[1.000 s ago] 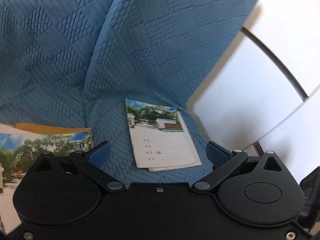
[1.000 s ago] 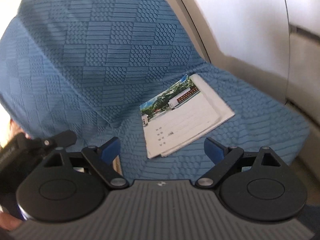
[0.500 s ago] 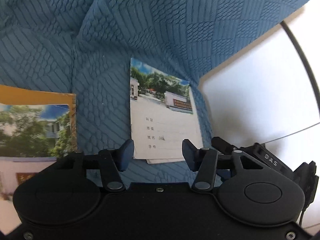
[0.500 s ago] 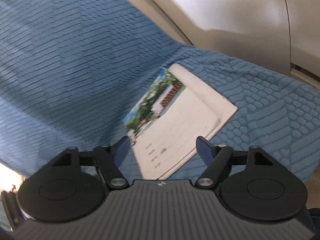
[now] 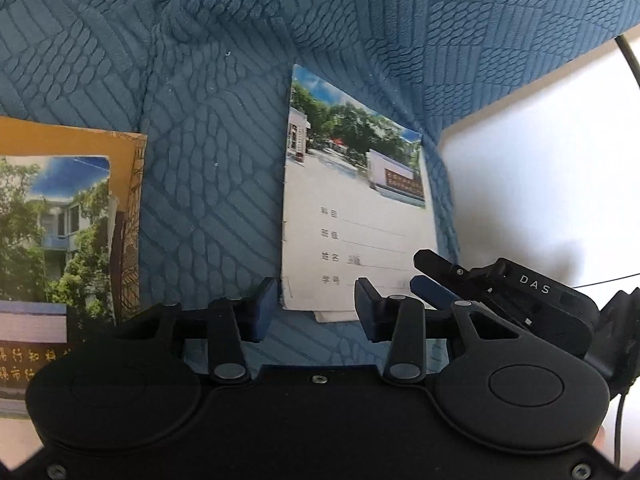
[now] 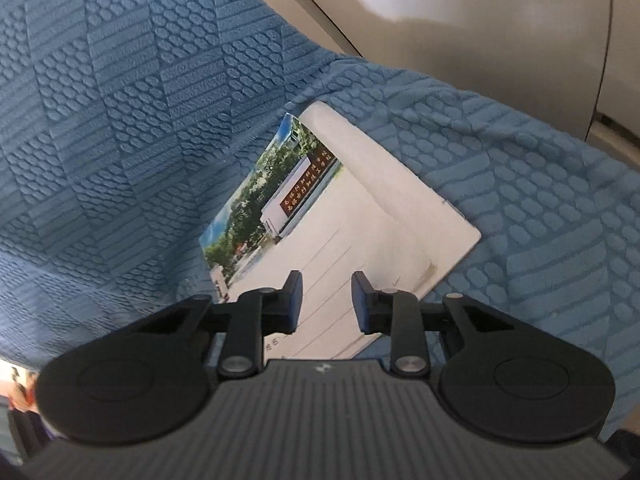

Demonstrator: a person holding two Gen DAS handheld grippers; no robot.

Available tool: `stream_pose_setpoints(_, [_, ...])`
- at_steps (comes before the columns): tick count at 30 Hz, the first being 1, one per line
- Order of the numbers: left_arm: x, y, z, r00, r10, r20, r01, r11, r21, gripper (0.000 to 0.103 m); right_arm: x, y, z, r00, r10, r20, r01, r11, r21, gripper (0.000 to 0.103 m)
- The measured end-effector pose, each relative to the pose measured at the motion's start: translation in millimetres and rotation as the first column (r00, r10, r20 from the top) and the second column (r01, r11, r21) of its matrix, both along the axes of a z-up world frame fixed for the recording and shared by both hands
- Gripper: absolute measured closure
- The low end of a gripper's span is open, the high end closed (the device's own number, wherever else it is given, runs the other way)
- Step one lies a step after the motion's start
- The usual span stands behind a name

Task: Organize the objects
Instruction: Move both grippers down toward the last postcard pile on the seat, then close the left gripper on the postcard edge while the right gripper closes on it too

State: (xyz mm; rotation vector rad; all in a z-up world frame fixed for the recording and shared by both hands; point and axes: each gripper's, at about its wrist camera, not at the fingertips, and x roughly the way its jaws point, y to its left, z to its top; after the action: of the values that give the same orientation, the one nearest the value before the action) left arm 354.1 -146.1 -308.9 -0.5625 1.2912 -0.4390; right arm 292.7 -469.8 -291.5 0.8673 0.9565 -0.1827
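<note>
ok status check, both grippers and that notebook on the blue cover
Left gripper and right gripper: jaws just closing, still open, at the notebook near edge, no grip visible. Notebook flat on blue cover. Nothing in the way.

We are seeing bright, even daylight blowing out the white surface at right, fisheye bending the edges, and slight blur softening the blue cover.

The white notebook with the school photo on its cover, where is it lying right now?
The white notebook lies flat on the blue textured cover, centred in both wrist views, with a stack of other booklets off to its left in the left wrist view.
</note>
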Motion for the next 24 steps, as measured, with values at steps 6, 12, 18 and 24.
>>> stream_pose_setpoints(6, [4, -1, -6, 0.999, 0.034, -0.031, -0.035, 0.999, -0.030, 0.063, -1, -6, -10, 0.999, -0.032, -0.026, 0.034, 0.997, 0.075, 0.077])
stream_pose_setpoints(12, [8, 9, -17, 0.987, 0.112, -0.114, -0.130, 0.979, -0.158, 0.059, -3, -12, -17, 0.996, -0.086, -0.030, 0.089, 0.986, 0.141, 0.078])
stream_pose_setpoints(18, [11, 20, -23, 0.974, 0.152, -0.165, -0.195, 0.940, -0.281, 0.091, -4, -16, -20, 0.995, -0.099, -0.032, 0.104, 0.977, 0.187, 0.078])
stream_pose_setpoints(24, [9, 18, -20, 0.974, 0.159, -0.164, -0.201, 0.939, -0.279, 0.101, -11, -20, -20, 0.994, -0.112, -0.003, 0.108, 0.954, 0.279, 0.074])
